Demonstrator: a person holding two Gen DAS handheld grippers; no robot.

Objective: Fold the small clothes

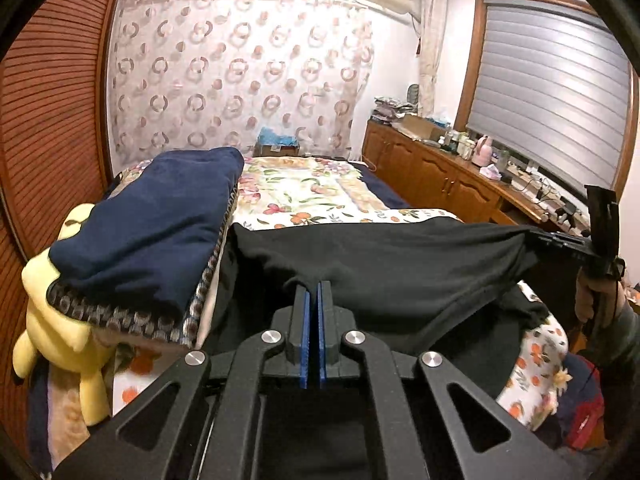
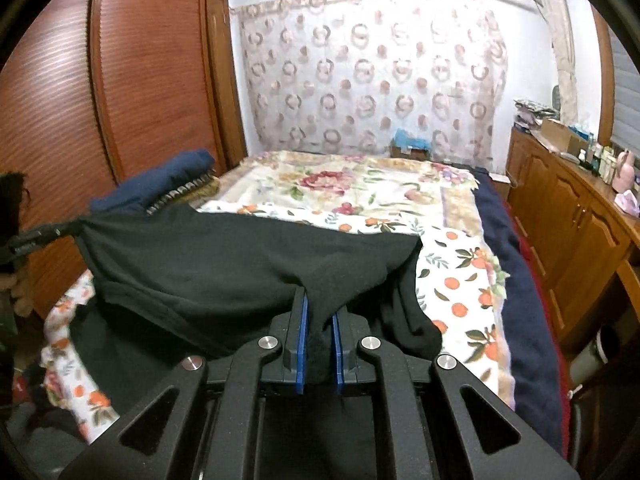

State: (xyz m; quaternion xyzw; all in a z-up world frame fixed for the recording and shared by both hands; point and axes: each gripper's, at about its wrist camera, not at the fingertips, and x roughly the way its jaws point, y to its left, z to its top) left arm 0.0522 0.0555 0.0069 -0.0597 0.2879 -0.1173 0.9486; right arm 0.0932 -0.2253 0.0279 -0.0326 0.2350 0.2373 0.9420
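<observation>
Left gripper (image 1: 314, 286) pinching the black cloth (image 1: 400, 264) tight, right gripper (image 2: 319, 300) squeezing a thick bunch of the same cloth, cloth hanging stretched between them over the flowery bed (image 2: 452, 280), blue blanket (image 1: 152, 220) lying beside it on the bed

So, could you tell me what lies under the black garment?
The orange-print bedsheet shows beyond the black garment, held up by both grippers; whatever lies beneath its middle is covered.
</observation>
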